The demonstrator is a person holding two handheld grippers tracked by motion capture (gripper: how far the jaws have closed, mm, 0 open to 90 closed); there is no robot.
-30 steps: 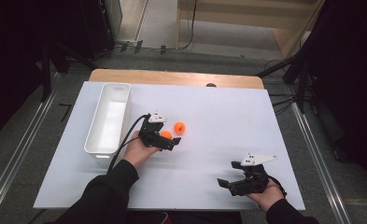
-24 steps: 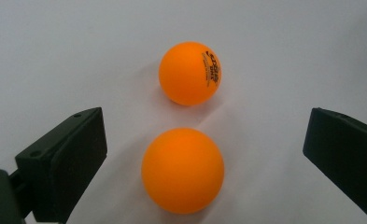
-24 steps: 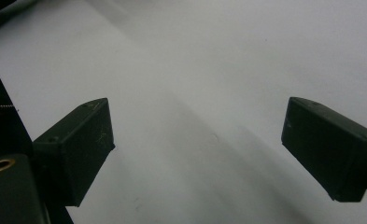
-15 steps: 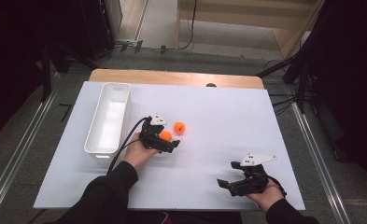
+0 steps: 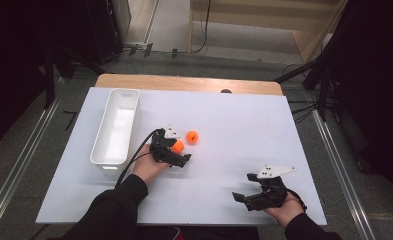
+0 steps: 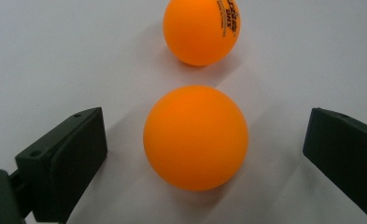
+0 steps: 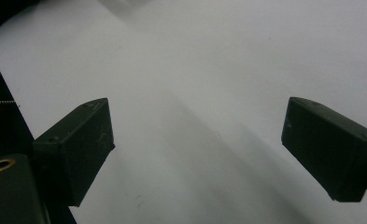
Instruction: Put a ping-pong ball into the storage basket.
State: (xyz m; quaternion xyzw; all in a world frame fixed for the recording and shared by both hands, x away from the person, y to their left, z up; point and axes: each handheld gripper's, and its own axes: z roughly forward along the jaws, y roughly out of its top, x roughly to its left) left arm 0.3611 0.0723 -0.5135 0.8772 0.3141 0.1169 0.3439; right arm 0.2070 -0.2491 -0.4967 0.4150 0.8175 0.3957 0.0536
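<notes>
Left gripper (image 6: 197, 154) wide open, jaws either side of near orange ball (image 6: 196, 137), not touching. Barely shifted since a second ago, nudged slightly closer; grasp looks imminent. Second ball (image 6: 202, 29) just beyond, on worktop (image 5: 244, 125), close enough to get knocked. White bin (image 5: 115, 131) to left, path clear. Right gripper (image 5: 251, 197) open, idle, well apart near front edge.

Near ball (image 6: 195, 137): plain orange, unmarked on the visible side. Far ball (image 6: 201, 29): orange with small black printed lettering. Left gripper (image 6: 204, 154): black jaws, light grey top plate, black cable. Right gripper (image 7: 197, 149): black jaws, light grey top plate. Bin (image 5: 115, 129): white. Table (image 5: 244, 120): white surface, light wood strip along the far edge. Sleeves (image 5: 115, 210): black.
</notes>
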